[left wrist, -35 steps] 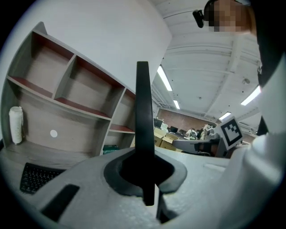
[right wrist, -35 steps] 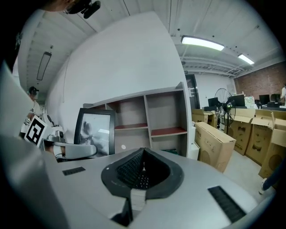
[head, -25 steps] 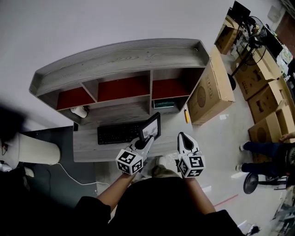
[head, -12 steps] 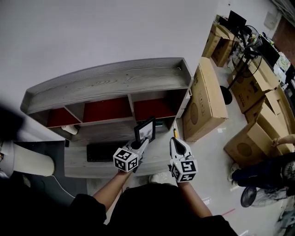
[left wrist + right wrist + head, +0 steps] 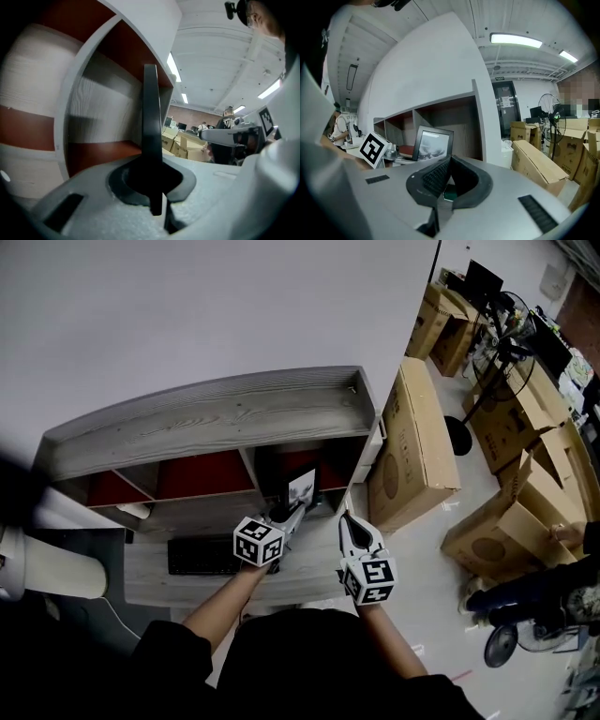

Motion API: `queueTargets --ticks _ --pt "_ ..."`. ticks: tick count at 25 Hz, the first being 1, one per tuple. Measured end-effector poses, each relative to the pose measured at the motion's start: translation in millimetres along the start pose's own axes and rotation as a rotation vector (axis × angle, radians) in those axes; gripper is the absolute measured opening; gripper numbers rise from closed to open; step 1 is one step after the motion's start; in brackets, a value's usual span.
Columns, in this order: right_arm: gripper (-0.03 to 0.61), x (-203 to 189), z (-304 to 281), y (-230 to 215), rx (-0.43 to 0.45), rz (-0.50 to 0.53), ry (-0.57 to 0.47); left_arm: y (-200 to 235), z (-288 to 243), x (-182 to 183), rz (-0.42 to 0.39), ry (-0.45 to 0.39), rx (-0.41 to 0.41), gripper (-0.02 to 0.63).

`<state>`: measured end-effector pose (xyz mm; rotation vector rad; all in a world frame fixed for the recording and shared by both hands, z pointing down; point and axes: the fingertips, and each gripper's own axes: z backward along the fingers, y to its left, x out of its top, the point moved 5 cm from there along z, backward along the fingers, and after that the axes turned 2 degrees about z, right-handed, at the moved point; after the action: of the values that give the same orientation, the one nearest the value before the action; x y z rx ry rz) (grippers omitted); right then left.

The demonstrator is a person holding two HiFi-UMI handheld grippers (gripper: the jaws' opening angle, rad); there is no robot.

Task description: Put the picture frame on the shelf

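While the picture frame point(image 5: 302, 491) is gripped by the left claw point(image 5: 293, 513), the shelf point(image 5: 206, 416) ahead is not yet reached; the right claw point(image 5: 345, 519) is clenched, empty.

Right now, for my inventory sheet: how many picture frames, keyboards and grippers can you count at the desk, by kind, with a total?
Picture frame: 1
Keyboard: 1
Grippers: 2 (left gripper, right gripper)
Total: 4

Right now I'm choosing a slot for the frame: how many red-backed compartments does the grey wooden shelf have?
3 compartments in a row in the grey wooden shelf: left, middle, right; the black picture frame in the left gripper partly hides the right one.
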<state>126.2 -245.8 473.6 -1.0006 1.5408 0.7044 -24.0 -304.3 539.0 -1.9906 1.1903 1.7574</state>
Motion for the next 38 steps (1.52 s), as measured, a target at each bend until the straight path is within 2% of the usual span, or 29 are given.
queueTargets --ticks 6,14,27,29,34,38 --pt "0.012 3.4 -19.7 -15.6 0.015 0.011 0.008 12.3 -36.4 15.9 -0.019 0.002 -0.010 0.025" --pt "0.012 3.5 -33.4 -38.6 -0.005 0.001 0.008 21.2 -86.2 32.5 -0.025 0.034 -0.063 0.025" --pt "0.012 -2.4 -45.6 -53.3 -0.045 -0.010 0.023 38.2 -122.7 40.7 0.065 0.102 -0.155 0.025" --pt "0.012 -3.0 -48.5 -52.2 -0.040 -0.011 0.028 40.8 -128.0 41.9 0.082 0.118 -0.153 0.026" --pt "0.012 -2.1 -52.9 -51.2 -0.038 -0.011 0.028 49.2 -139.2 42.6 0.014 0.186 -0.099 0.026" --pt "0.012 -5.2 -52.9 -53.0 -0.046 -0.008 0.034 51.9 -147.1 43.6 0.011 0.227 -0.104 0.028"
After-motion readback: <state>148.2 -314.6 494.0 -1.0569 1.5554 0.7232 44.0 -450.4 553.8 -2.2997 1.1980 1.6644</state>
